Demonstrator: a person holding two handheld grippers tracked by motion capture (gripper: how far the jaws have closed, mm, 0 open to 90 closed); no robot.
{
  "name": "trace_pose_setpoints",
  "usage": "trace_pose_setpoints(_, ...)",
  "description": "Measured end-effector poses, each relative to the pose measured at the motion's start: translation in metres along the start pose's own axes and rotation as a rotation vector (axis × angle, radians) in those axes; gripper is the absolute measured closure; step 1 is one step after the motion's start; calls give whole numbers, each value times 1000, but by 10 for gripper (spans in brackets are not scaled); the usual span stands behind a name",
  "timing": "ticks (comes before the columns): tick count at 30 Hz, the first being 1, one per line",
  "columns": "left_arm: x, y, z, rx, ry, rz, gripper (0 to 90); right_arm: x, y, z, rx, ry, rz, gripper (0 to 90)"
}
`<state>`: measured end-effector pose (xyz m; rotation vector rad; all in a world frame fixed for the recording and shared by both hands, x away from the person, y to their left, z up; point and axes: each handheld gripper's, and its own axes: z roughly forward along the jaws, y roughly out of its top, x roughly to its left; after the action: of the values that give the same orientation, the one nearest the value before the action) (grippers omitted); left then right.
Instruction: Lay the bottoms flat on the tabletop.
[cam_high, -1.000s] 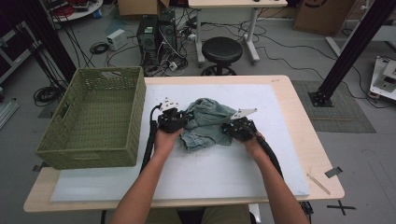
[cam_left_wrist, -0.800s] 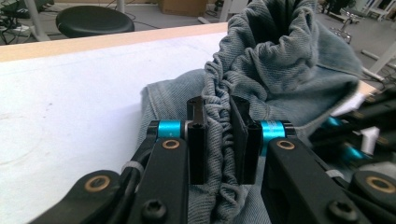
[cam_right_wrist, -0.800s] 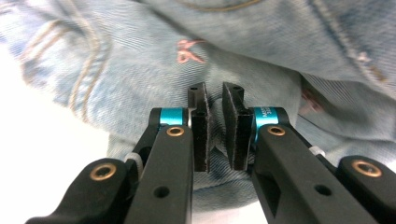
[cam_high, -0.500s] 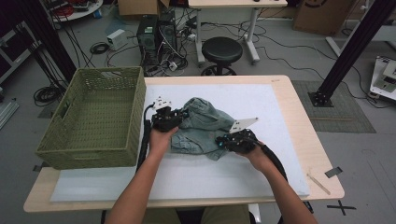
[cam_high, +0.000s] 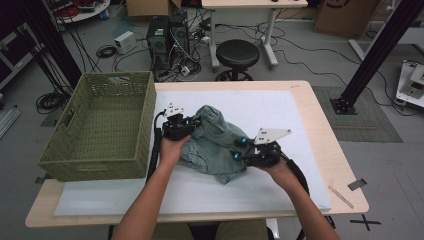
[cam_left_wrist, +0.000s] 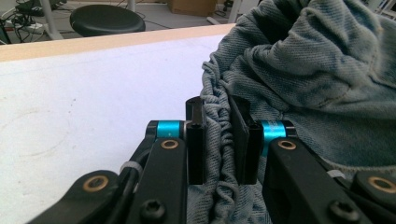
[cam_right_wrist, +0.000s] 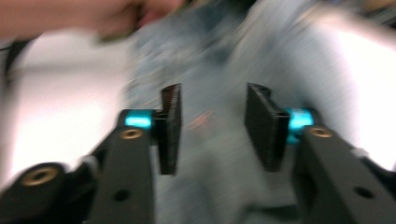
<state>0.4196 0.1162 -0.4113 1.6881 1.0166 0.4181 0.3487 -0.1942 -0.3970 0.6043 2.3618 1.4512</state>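
A crumpled blue denim garment lies in the middle of the white mat. My left gripper is at its left edge, shut on the gathered waistband, which is pinched between both pads. My right gripper hovers at the garment's near right side and points left. Its jaws have just been opening. In the blurred right gripper view the right gripper stands open with denim behind the gap and neither pad pressing on it.
A green woven basket sits on the table's left end, close to my left hand. The wooden table edge runs along the right. Behind the table stand a black stool and cables on the floor.
My right gripper has moved toward the near edge of the table, dragging a fold of denim with it, and its jaws have opened. The left gripper has stayed put.
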Motion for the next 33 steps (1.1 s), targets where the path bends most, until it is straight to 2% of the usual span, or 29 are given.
trace_pose_setpoints(2,-1,0,0,4,-1,12,772,-5,6,-5,-18,-101,-18,481)
trace_pose_setpoints(4,-2,0,1,6,-2,21,764,-9,9,-3,8,-169,-43,409)
trace_pose_setpoints(7,-2,0,0,7,-2,24,751,-14,9,11,71,-146,-50,426)
trace_pose_setpoints(9,-1,0,0,11,1,28,741,-15,9,20,109,-123,-67,535)
trace_pose_setpoints(10,-1,-1,0,11,7,32,730,-16,10,23,124,-113,-71,639)
trace_pose_setpoints(11,0,-1,-1,14,15,31,704,-19,11,26,133,-101,-72,782)
trace_pose_setpoints(12,1,-1,-1,17,23,26,676,-21,12,27,135,-103,-60,830)
trace_pose_setpoints(14,3,-2,-3,20,26,18,598,-31,14,26,108,-123,-6,843)
trace_pose_setpoints(17,2,-1,-6,8,13,17,509,-50,16,23,96,-202,92,846)
trace_pose_setpoints(21,-5,1,-5,-3,9,58,465,-67,13,27,142,-315,160,846)
trace_pose_setpoints(24,-12,2,-4,-8,-19,78,443,-75,8,28,168,-377,217,846)
trace_pose_setpoints(28,-24,4,-3,-20,-63,109,435,-83,3,28,210,-432,266,846)
trace_pose_setpoints(33,-27,7,-6,-36,-78,119,431,-96,-8,22,237,-492,358,845)
